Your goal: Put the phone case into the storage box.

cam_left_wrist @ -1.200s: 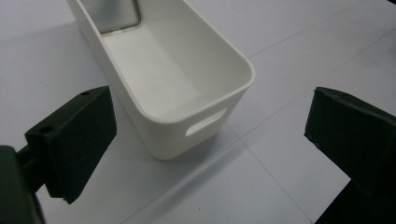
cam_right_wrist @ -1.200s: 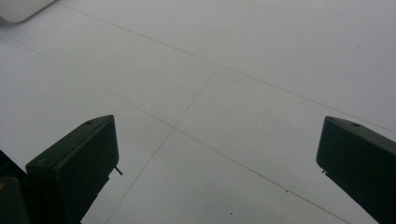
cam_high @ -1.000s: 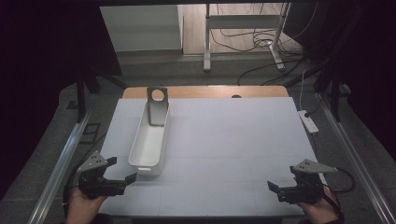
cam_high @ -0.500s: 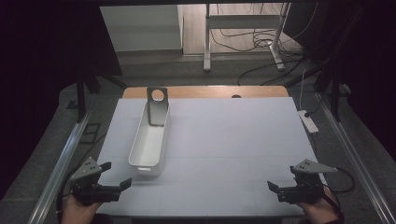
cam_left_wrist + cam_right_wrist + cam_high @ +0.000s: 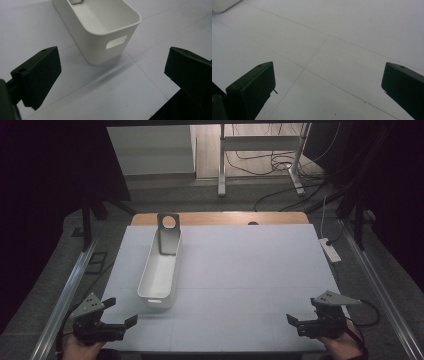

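Both claws gape wide, holding nothing. The left gripper (image 5: 121,314) faces the bin (image 5: 161,270), apart from it; the right gripper (image 5: 294,318) hovers over bare table (image 5: 250,270).

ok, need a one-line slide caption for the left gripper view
Open left gripper faces the handle-cutout end of a white plastic bin on the white table.

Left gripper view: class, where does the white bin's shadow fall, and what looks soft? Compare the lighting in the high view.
Left gripper view: the white bin casts a faint shadow toward the camera; the near black fingers look soft. High view: bright table, dark surroundings.
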The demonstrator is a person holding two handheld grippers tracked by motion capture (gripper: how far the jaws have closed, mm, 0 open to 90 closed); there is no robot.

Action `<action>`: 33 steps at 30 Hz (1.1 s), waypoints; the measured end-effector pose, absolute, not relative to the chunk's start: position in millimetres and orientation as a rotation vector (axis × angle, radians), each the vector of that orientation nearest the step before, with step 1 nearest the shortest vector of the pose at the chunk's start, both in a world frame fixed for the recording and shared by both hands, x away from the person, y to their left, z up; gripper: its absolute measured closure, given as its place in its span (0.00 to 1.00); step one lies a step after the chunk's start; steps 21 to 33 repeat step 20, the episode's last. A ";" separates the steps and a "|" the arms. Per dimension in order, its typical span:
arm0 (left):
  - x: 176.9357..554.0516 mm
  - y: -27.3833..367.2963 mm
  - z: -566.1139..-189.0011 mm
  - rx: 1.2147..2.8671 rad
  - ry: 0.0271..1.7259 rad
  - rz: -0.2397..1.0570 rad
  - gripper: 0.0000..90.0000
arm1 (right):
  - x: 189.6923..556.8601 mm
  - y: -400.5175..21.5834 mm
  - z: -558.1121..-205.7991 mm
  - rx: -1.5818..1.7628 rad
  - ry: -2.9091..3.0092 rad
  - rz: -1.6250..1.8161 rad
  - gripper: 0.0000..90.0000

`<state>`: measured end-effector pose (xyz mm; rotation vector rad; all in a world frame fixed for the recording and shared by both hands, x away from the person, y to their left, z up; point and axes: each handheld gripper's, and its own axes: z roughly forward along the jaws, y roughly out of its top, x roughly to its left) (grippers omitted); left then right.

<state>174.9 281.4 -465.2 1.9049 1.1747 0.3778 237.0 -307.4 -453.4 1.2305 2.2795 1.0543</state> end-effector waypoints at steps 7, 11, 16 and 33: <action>169.0 284.3 -470.6 1.917 1.183 0.380 0.02 | 236.9 -307.5 -453.3 1.232 2.279 1.054 0.00; 166.3 284.6 -472.0 1.921 1.182 0.396 0.01 | 236.9 -307.3 -453.3 1.230 2.279 1.054 0.00; 166.0 284.1 -472.6 1.927 1.183 0.400 0.01 | 237.1 -307.3 -453.4 1.228 2.280 1.052 0.00; 166.3 284.5 -472.4 1.918 1.188 0.396 0.01 | 237.2 -307.5 -453.7 1.228 2.281 1.053 0.00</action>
